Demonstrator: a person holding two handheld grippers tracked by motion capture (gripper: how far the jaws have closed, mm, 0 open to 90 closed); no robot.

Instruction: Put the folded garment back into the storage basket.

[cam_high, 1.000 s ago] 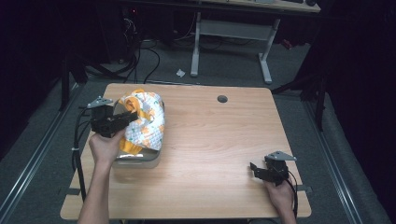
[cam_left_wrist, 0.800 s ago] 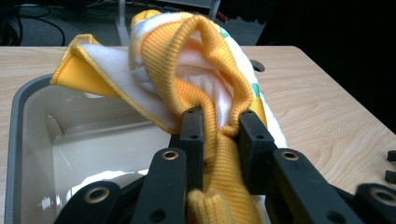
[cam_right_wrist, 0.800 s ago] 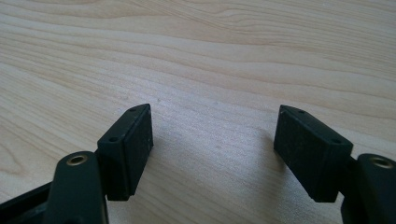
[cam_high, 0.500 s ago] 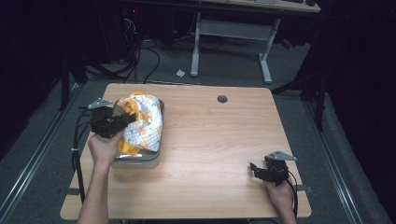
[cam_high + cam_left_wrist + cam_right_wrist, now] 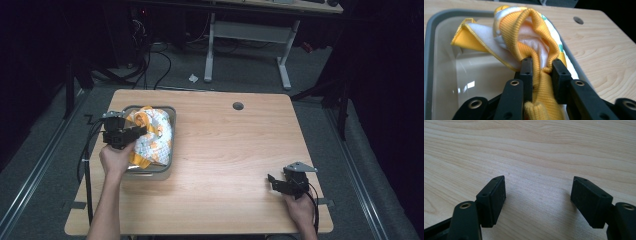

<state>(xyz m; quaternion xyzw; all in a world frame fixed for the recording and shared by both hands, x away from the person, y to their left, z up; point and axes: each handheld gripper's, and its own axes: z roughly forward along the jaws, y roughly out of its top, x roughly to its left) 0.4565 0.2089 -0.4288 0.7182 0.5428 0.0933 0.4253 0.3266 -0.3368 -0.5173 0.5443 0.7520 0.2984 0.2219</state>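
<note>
While the left gripper stays clamped on the yellow ribbed hem of the garment, we see that cloth sunk lower than a second ago, bunched in the grey tray at the table's left. Our right gripper rests spread, holding nothing. We read no writing.

I see wooden table, light grain, round hole near far edge. Grey tub sits on table's left part. Rest of top bare. Table stands on grey floor.
</note>
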